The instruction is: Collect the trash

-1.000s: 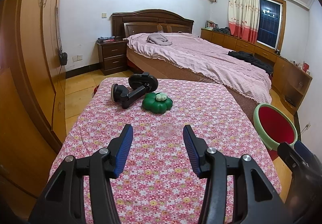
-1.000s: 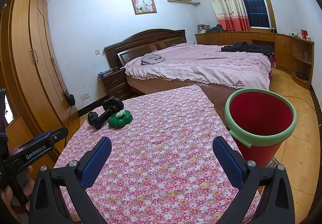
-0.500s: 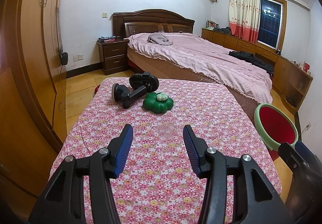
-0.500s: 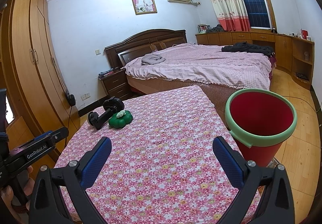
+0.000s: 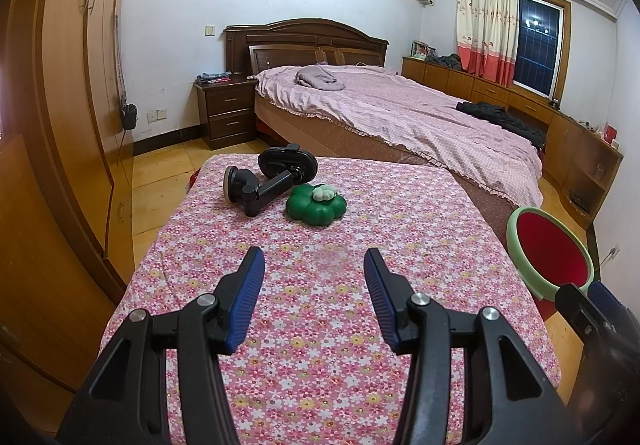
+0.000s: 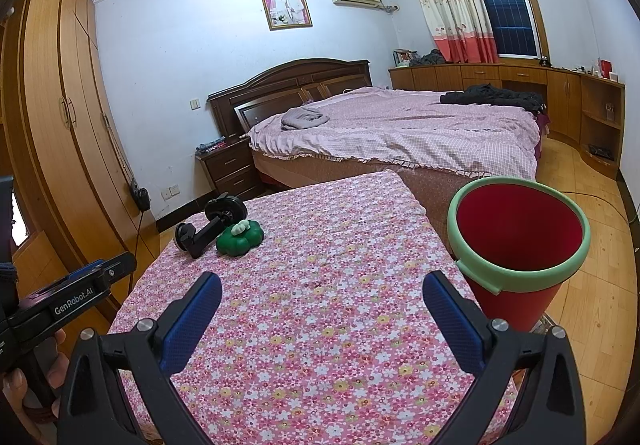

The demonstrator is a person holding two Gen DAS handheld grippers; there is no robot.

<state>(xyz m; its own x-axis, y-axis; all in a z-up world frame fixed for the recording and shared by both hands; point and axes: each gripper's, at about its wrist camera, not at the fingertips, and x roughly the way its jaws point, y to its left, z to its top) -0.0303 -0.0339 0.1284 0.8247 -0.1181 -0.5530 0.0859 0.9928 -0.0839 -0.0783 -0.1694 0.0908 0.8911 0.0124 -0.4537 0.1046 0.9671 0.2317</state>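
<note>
- The left gripper (image 5: 314, 265) hangs over the flowered worktop (image 5: 320, 325), its fingers (image 5: 248, 285) apart with nothing between them.
- The right gripper (image 6: 322, 295) has its fingers (image 6: 192, 321) spread wide and empty.
- A green clover-shaped object (image 5: 316, 205) and a black phone mount (image 5: 268, 181) lie touching at the worktop's far end.
- The red bin (image 6: 520, 245) stands just beside the worktop's right edge.
</note>
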